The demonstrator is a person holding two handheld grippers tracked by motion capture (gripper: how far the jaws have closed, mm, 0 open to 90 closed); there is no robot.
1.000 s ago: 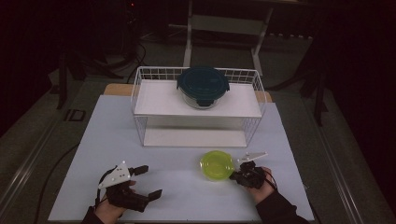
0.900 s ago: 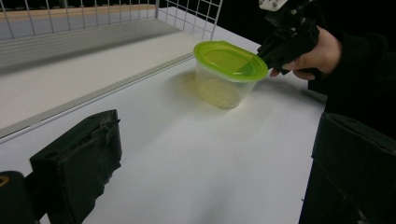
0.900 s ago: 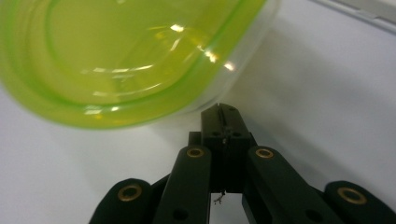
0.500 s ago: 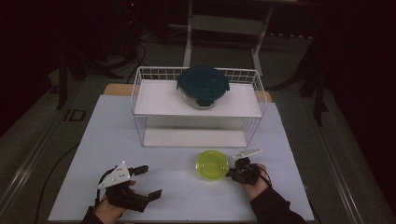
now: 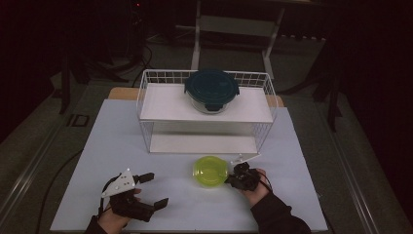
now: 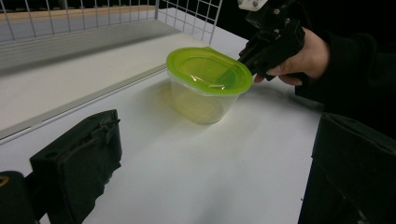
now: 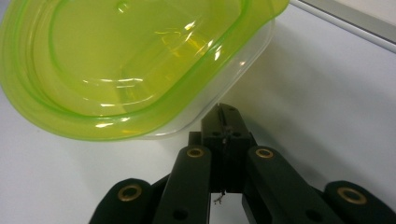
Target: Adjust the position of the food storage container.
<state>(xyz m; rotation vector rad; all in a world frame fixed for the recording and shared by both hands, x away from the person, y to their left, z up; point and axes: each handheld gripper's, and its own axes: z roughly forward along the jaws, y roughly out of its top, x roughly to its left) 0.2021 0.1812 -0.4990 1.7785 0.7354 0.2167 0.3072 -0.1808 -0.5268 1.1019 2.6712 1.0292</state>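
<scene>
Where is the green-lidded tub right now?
In the high view, the green-lidded tub sits on the table in front of the wire rack, just left of the right tongs.

A small clear plastic container with a translucent lime-green lid is seen upright on the white table, just in front of the wire shelf rack, near the table's front edge and a little right of its middle. The lid is closed on it. Its shape is a rounded oval.

A round glass container with a dark teal lid is set on the rack's upper shelf.

dark room — grey floor, metal stand behind.
</scene>
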